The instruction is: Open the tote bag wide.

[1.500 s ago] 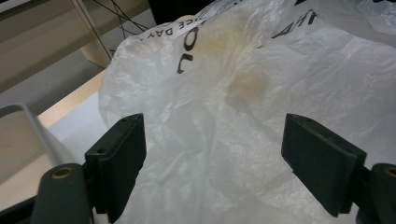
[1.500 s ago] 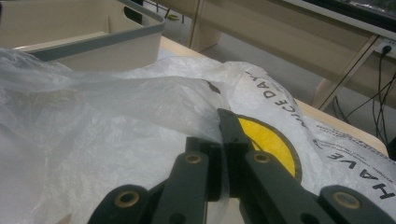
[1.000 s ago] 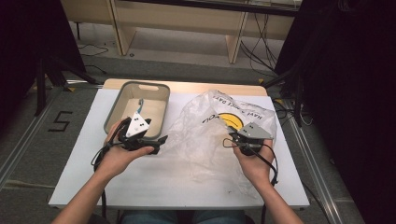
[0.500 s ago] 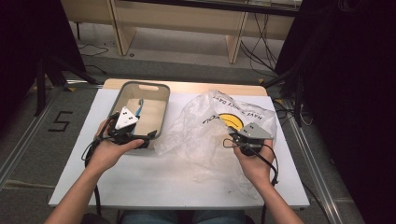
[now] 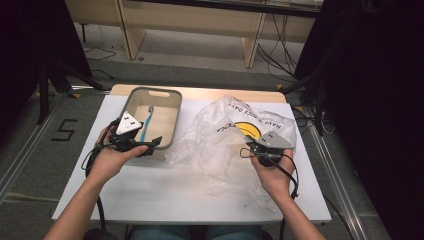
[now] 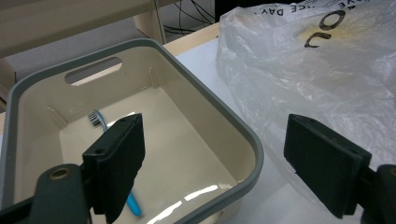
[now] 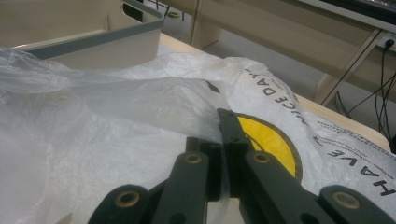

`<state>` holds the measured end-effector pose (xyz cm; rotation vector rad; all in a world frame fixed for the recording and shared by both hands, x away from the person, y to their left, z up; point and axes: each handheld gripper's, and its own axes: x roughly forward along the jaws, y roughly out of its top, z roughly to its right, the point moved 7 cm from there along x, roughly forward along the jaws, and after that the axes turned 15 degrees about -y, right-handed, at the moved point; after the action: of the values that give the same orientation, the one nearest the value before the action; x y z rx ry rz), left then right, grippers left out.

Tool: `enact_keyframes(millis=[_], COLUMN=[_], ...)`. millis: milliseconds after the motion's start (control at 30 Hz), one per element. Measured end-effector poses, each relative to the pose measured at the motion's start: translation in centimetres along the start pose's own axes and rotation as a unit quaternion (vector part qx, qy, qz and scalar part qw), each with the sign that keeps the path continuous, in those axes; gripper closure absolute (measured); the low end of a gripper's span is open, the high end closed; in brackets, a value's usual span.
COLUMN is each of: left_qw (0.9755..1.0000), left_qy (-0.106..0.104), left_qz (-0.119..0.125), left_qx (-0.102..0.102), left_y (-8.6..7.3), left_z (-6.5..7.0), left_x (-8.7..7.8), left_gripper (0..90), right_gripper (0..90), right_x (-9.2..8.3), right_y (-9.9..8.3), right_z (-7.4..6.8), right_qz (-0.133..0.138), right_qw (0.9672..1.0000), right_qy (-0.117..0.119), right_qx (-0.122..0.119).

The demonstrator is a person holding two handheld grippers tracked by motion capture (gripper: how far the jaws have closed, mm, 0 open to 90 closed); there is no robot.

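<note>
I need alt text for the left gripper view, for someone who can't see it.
The left gripper has its two black jaws open with nothing between them, over the near corner of a cream bin with a grey rim. A blue toothbrush lies inside the bin, and a crumpled clear plastic bag sits to its right.

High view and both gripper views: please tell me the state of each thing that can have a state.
Left tongs: open, empty, at the bin's near rim.
Right tongs: shut on plastic bag.
Plastic bag: crumpled, lying on the table.
Bin: upright, uncovered.
Toothbrush: lying flat inside the bin.
</note>
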<state>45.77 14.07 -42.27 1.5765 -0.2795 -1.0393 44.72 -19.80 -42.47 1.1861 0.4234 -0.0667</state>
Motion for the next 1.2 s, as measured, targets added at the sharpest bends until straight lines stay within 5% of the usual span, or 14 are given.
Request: enact_keyframes(millis=[1200], left_qw=[0.9992], left_qy=[0.033], left_qz=[-0.015], left_qx=[-0.019], left_y=[-1.3], left_z=[-1.7], left_x=[0.2], left_gripper=[22.5], right_gripper=[90.0], right_x=[-0.1], right_y=[0.0], right_z=[-0.3], right_qz=[-0.002], right_qw=[1.0000], right_qy=[0.005], right_qx=[0.005])
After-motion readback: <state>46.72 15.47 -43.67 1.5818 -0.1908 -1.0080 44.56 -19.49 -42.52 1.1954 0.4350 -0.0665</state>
